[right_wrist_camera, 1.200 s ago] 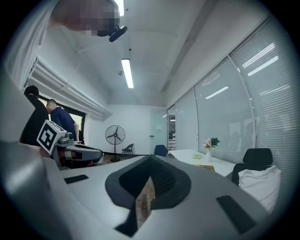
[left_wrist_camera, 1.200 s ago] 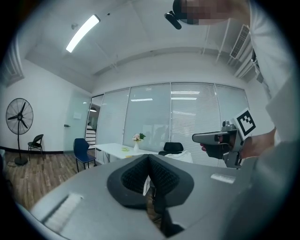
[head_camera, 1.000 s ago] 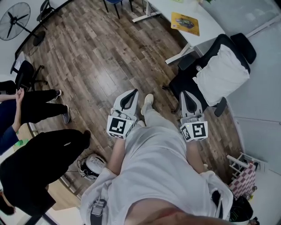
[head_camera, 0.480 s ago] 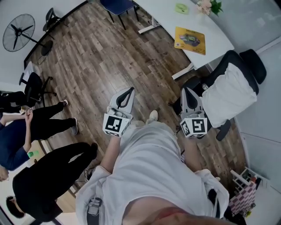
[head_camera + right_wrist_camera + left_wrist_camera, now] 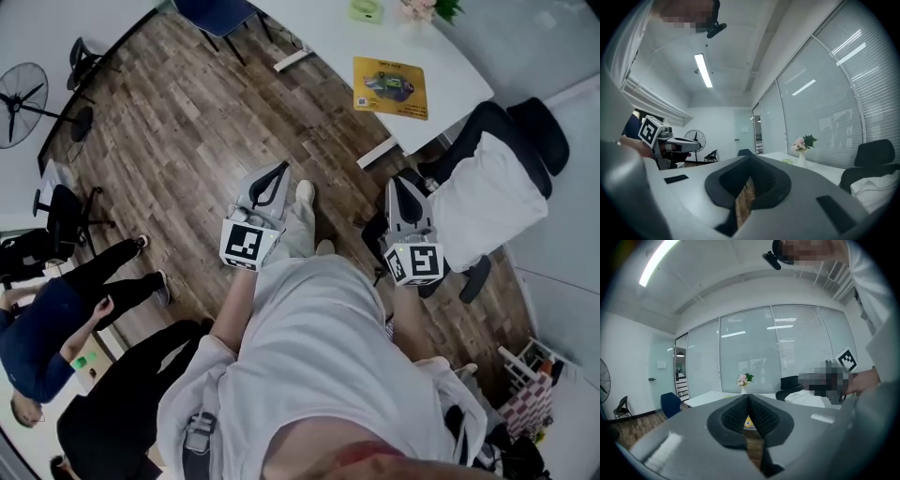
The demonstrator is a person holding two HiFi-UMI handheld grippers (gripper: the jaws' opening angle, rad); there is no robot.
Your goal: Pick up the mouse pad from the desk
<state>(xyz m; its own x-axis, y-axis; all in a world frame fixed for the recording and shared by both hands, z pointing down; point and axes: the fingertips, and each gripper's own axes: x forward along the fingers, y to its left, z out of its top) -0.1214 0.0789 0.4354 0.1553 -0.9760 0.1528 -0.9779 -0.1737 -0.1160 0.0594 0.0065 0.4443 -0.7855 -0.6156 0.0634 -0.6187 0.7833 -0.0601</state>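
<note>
The flat yellow mouse pad (image 5: 389, 87) with a picture on it lies on the white desk (image 5: 309, 33), near the desk's edge. Both grippers are over the brown wooden floor (image 5: 187, 122), well away from the pad. The left gripper (image 5: 275, 175) has its jaws pressed together with nothing in them. The right gripper (image 5: 397, 186) is pinched together and empty too. A black office chair with a white cloth on it (image 5: 487, 159) stands just beside the right gripper.
</note>
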